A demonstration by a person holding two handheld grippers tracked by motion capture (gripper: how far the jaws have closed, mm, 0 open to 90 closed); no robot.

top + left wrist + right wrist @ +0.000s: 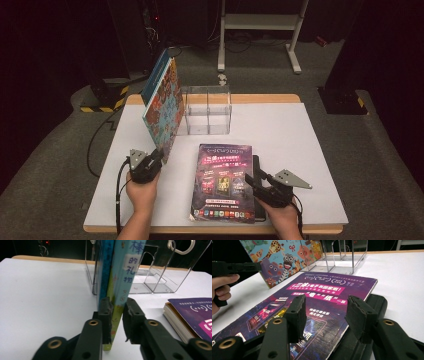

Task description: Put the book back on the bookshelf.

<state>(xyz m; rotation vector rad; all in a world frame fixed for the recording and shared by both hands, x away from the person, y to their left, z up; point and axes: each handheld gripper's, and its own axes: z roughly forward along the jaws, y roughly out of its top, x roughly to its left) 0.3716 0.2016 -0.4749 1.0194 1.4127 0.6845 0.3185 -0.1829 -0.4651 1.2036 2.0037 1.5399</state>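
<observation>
Left gripper clamps picture book upright by spine, spine reads 的礼物. Right gripper jaws apart, hovering over purple book lying flat beneath; pink banner reads 三体. Clear rack beyond both.

picture book: your cover shows bright cartoon animals, teal spine
paperback: purple, pink banner, right of it
organizer: clear

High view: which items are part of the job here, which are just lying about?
In play: picture book upright in left gripper; clear acrylic rack; purple book lying flat below right gripper.
Lying about: black slab under the purple book; white frame on the floor.
</observation>
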